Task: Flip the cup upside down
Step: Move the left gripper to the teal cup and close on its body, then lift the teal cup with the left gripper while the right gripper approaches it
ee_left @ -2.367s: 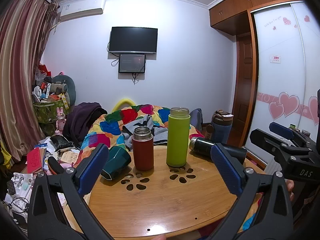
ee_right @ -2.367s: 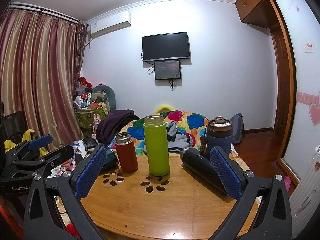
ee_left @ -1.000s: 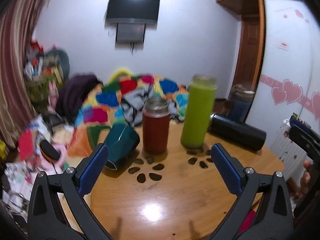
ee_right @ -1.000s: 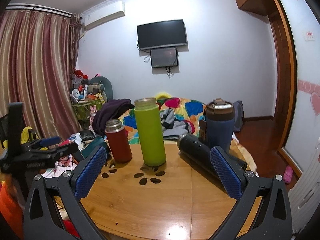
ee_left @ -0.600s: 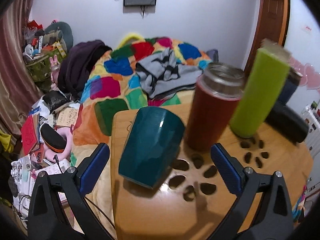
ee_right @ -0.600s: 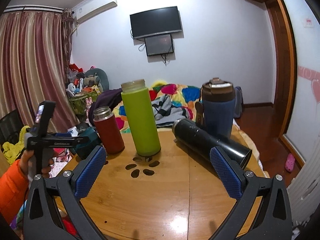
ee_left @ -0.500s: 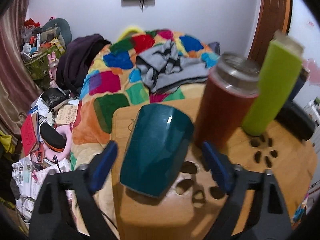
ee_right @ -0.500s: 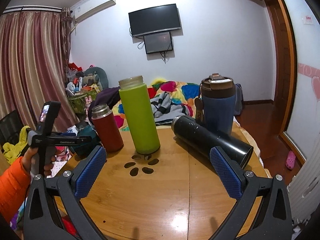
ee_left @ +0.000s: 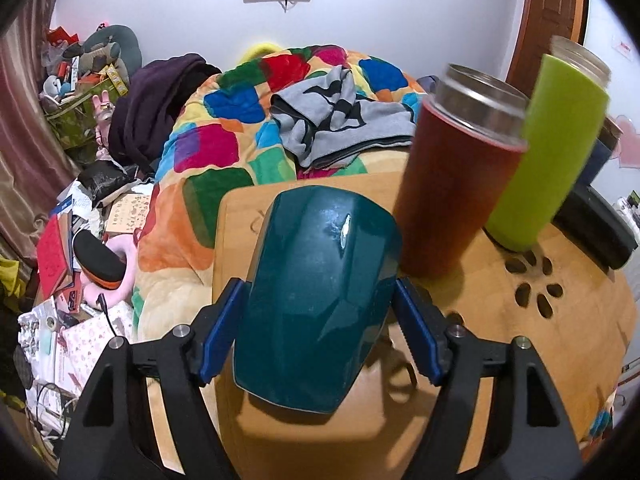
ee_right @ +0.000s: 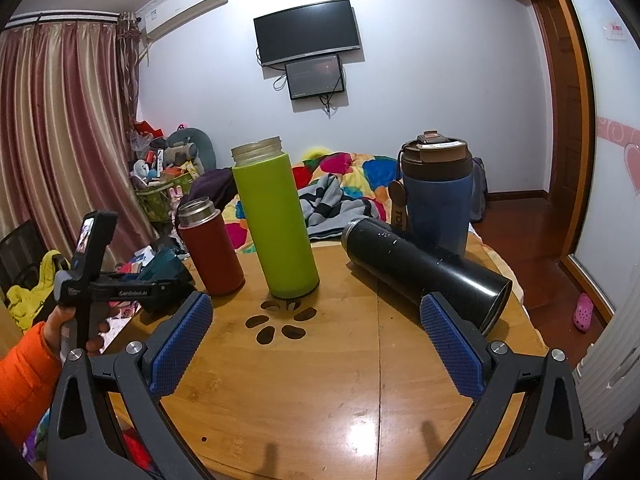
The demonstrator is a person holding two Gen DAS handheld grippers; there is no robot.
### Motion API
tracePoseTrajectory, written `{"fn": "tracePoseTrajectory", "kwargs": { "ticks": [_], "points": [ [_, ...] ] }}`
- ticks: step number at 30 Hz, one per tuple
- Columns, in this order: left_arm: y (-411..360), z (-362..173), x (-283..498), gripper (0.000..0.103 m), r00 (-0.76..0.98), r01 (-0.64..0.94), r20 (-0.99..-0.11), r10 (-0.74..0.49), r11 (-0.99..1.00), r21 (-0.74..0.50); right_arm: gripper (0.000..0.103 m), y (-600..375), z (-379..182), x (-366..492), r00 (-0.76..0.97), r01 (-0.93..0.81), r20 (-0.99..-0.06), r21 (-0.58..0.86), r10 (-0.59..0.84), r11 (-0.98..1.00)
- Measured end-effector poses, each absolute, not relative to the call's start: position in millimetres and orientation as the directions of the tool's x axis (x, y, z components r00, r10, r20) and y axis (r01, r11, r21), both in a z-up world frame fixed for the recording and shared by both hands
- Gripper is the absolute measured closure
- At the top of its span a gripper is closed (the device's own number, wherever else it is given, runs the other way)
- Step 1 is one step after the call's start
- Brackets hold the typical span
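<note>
**Teal cup clamped on its side at table edge**

The teal cup (ee_left: 320,300) lies on its side at the left edge of the wooden table (ee_right: 320,380), just beside the red flask (ee_left: 452,184). The left gripper (ee_left: 318,336) has both blue pads pressed against the cup's flanks. The right gripper (ee_right: 316,348) hovers with jaws wide apart, holding nothing, facing the green bottle (ee_right: 276,220).

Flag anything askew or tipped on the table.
Two things lie on their sides: the teal cup, between the left gripper jaws, and the black flask beside the upright blue tumbler. No spill shows.
</note>
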State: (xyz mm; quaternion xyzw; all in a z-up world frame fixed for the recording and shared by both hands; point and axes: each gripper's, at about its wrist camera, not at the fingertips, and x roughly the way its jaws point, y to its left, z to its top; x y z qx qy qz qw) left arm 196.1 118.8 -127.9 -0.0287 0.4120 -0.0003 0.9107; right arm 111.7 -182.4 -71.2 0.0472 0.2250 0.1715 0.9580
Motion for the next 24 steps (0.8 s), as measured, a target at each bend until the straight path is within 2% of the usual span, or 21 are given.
{"fn": "tracePoseTrajectory", "kwargs": {
  "ticks": [4, 18, 24],
  "points": [
    [101, -127, 171, 0.029, 0.670, 0.005, -0.742, -0.033, 0.999, -0.039, 0.000, -183, -73, 111, 0.834, -0.312, -0.418, 0.179, 0.359, 0.933],
    [1, -122, 114, 0.029, 0.679, 0.188, -0.714, -0.173, 0.980, -0.058, 0.000, -192, -75, 98, 0.834, -0.303, -0.417, 0.201, 0.361, 0.932],
    [-30, -121, 102, 0.029, 0.681, 0.187, -0.710, -0.179, 0.980, -0.068, 0.000, -198, -78, 92, 0.832, -0.297, -0.418, 0.219, 0.365, 0.929]
  ]
}}
